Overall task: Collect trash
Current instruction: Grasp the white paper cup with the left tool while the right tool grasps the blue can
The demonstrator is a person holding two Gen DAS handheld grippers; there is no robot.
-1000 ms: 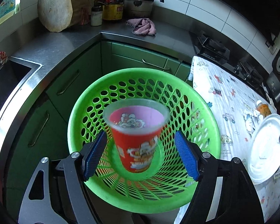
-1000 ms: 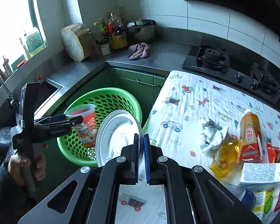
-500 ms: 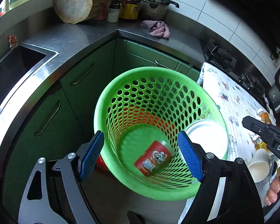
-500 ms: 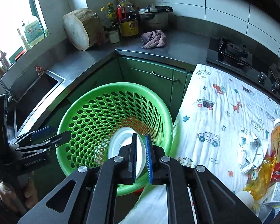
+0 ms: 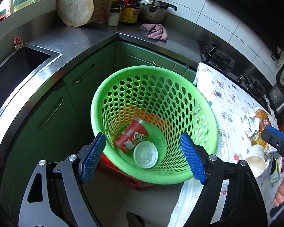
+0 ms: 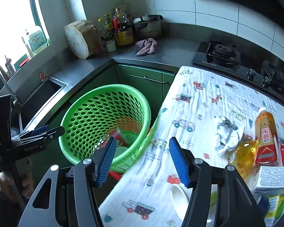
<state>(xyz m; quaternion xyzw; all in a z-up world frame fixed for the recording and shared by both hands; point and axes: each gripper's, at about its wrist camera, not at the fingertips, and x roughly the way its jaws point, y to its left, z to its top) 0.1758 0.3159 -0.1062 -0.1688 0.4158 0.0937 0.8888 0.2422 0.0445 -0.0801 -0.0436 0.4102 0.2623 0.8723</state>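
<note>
- my left gripper (image 5: 143, 158) hangs above the green basket (image 5: 204, 113), jaws spread wide, nothing between the pads.
- my right gripper (image 6: 142, 159) sits over the near edge of the table (image 6: 197, 94), its jaws opening, nothing between them.
- the basket stands on the floor in the corner, just beside the table's cloth.
- a red cup (image 5: 131, 137) lies on its side at the basket's bottom, long axis slanting from lower left to upper right in the left view, its base end toward the far wall.
- a white lid (image 5: 145, 154) lies flat at the bottom, touching the cup's near end.
- in the right view the cup (image 6: 119, 138) shows partly, behind my left pad.
- still on the table: crumpled paper (image 6: 226, 135), a yellow bag (image 6: 242, 155), an orange bottle (image 6: 266, 138) lying with its cap pointing away from me, a carton (image 6: 274, 177), and a white cup (image 6: 179, 198) on its side under my right jaw.
</note>
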